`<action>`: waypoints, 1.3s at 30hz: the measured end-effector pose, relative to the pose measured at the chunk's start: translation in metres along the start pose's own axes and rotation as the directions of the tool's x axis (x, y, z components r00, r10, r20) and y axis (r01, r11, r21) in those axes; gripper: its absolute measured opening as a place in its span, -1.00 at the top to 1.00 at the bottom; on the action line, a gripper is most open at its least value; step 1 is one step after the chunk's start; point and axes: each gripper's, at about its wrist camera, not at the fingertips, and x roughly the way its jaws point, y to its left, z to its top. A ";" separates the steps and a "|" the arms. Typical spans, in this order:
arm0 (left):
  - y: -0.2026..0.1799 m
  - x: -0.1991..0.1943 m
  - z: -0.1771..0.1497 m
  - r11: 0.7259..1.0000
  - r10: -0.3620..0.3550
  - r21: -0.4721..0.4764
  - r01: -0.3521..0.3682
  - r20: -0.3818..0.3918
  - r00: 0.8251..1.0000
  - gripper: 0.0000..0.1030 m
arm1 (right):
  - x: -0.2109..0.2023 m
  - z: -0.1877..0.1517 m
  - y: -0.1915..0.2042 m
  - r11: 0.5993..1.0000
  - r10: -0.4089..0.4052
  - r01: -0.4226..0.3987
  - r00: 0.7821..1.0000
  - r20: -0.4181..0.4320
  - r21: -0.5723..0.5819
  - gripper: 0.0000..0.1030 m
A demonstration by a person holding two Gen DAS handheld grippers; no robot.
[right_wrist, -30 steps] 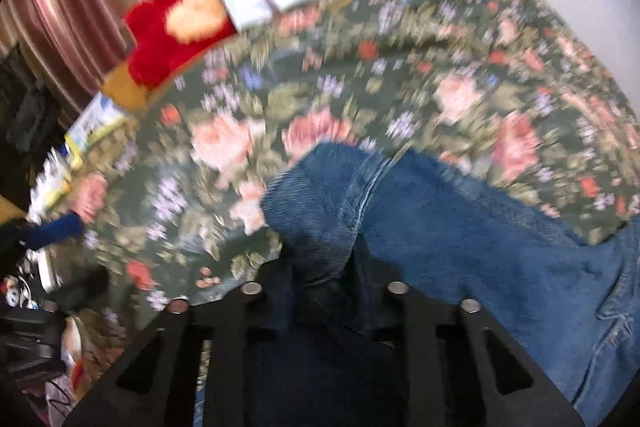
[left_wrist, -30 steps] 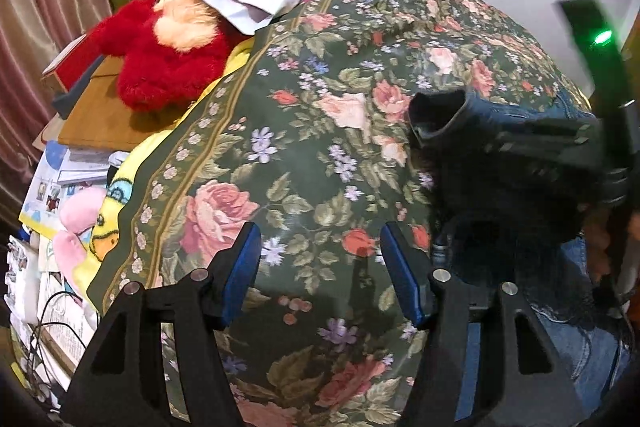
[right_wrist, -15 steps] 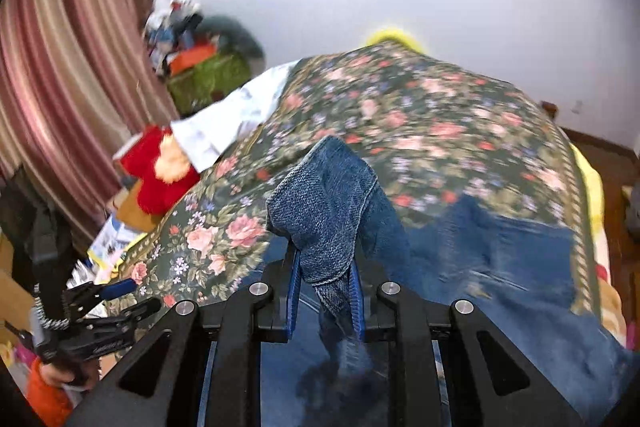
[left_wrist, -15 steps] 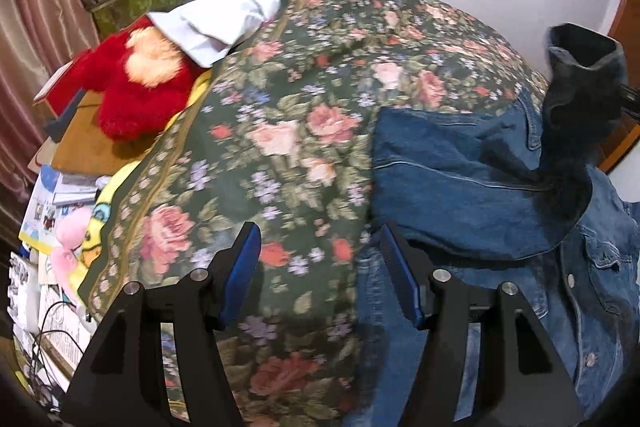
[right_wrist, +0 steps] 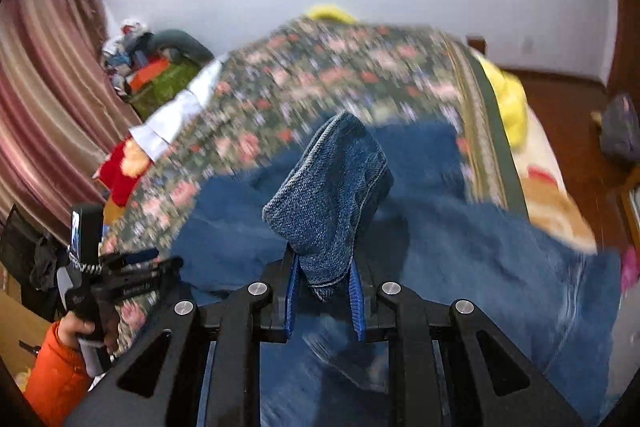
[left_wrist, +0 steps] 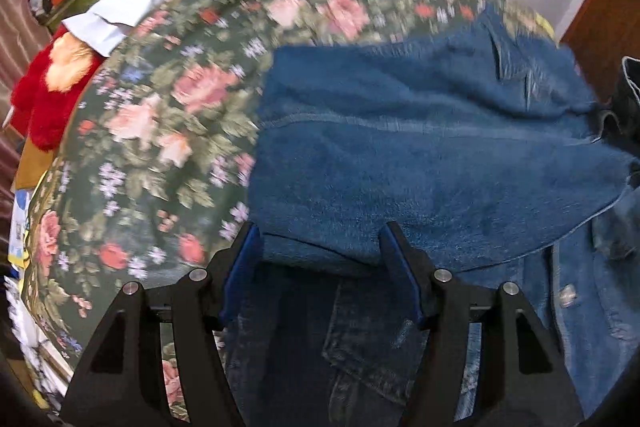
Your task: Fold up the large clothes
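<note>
A blue denim jacket [left_wrist: 420, 147] lies spread on the floral bedspread [left_wrist: 168, 115]. My left gripper [left_wrist: 320, 251] is open, its jaws wide apart over the jacket's near edge, holding nothing. My right gripper [right_wrist: 324, 267] is shut on the jacket's sleeve cuff [right_wrist: 328, 203] and holds it up above the rest of the jacket [right_wrist: 480, 251]. The left gripper also shows in the right wrist view [right_wrist: 136, 263], low at the left.
A red plush toy [left_wrist: 44, 95] and a white cloth [left_wrist: 132, 7] lie at the bed's left edge. A yellow blanket [right_wrist: 508, 99] hangs at the bed's right side, with wooden floor [right_wrist: 568, 115] beyond. A striped curtain [right_wrist: 44, 99] hangs at left.
My right gripper has lifted the sleeve cuff up and carried it rightward across the jacket. My left gripper has moved right, from over the bedspread to over the jacket's edge.
</note>
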 end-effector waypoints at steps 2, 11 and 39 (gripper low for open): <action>-0.008 0.009 -0.005 0.999 0.033 0.033 -0.033 -0.012 0.999 -0.29 | 0.009 -0.012 -0.017 0.999 0.005 -0.003 0.998 -0.058 0.034 0.63; 0.002 0.015 -0.015 0.999 0.037 -0.001 -0.037 -0.001 0.999 -0.61 | 0.030 -0.039 -0.045 0.990 -0.129 0.136 0.972 -0.198 0.026 -0.15; -0.088 -0.105 0.029 0.976 -0.116 0.209 0.067 0.231 0.966 -0.63 | -0.178 -0.053 -0.147 0.901 -0.362 0.312 0.923 0.127 0.300 -0.75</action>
